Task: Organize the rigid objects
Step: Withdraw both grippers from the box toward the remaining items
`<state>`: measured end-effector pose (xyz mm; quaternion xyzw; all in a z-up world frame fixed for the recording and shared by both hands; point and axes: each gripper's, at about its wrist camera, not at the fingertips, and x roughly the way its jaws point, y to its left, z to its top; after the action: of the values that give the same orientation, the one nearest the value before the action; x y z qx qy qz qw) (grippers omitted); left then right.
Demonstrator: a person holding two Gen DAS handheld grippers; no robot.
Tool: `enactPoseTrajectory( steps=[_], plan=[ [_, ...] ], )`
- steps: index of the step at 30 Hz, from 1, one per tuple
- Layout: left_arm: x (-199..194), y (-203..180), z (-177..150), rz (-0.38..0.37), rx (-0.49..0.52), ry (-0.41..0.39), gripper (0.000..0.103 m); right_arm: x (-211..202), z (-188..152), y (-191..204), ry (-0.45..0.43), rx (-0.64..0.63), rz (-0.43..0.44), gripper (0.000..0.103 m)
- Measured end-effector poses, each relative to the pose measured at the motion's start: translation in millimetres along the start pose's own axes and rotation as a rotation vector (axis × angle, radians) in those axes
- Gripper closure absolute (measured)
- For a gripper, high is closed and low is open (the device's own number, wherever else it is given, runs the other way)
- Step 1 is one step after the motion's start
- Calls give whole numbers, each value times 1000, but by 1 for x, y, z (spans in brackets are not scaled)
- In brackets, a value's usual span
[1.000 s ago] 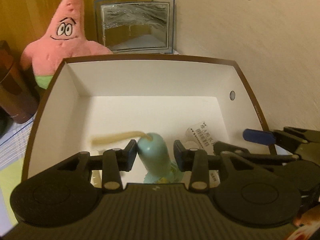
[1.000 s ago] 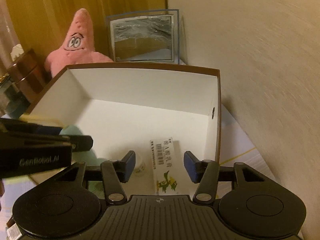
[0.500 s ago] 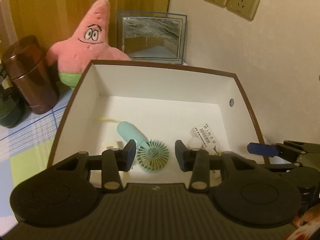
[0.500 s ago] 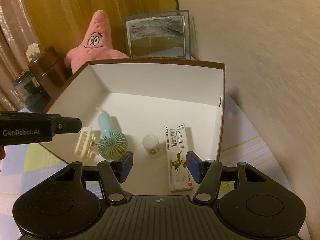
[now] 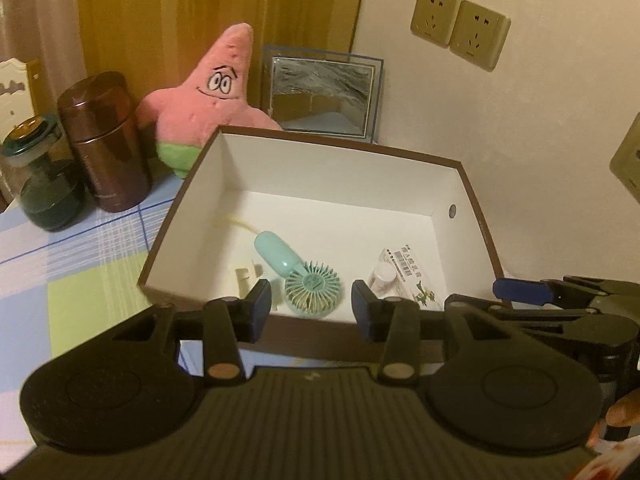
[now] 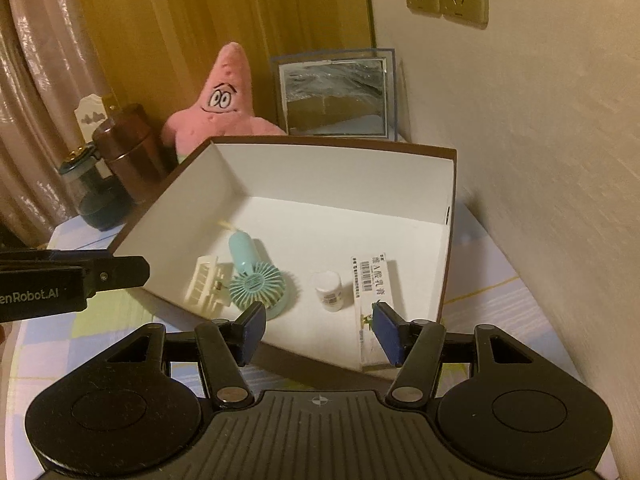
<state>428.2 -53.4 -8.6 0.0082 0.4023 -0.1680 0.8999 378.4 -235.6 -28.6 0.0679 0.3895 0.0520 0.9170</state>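
A white box with a brown rim (image 5: 344, 148) (image 6: 332, 145) stands by the wall. In it lie a teal handheld fan (image 5: 310, 286) (image 6: 256, 284), a cream plastic rack (image 6: 206, 282) (image 5: 242, 278), a small white bottle (image 6: 329, 290) (image 5: 382, 274) and a long white medicine carton (image 6: 370, 280) (image 5: 412, 276). My left gripper (image 5: 311, 310) is open and empty, just before the box's near wall. My right gripper (image 6: 319, 330) is open and empty above the near wall. Each gripper shows at the edge of the other's view.
A pink star plush (image 5: 208, 96) (image 6: 222, 104) and a framed picture (image 5: 322, 96) (image 6: 336, 96) stand behind the box. A brown canister (image 5: 104, 140) (image 6: 128, 148) and a dark green jar (image 5: 40, 180) (image 6: 94, 192) stand left. The wall (image 6: 540, 160) is close on the right.
My left gripper let go of the teal fan, which now lies in the box. Both grippers have drawn back and up from the box.
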Motion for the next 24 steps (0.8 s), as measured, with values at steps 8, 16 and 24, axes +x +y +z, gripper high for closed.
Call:
enactPoseTrajectory(
  steps=[8, 16, 24],
  plan=[
    [-39, 9, -33, 28, -38, -23, 62, -25, -19, 13, -10, -37, 52, 44],
    [-75, 25, -74, 73, -78, -17, 62, -45, -49, 37, 17, -91, 116, 44],
    [-107, 44, -111, 125, -128, -14, 62, -54, -76, 60, 53, -138, 164, 44]
  ],
)
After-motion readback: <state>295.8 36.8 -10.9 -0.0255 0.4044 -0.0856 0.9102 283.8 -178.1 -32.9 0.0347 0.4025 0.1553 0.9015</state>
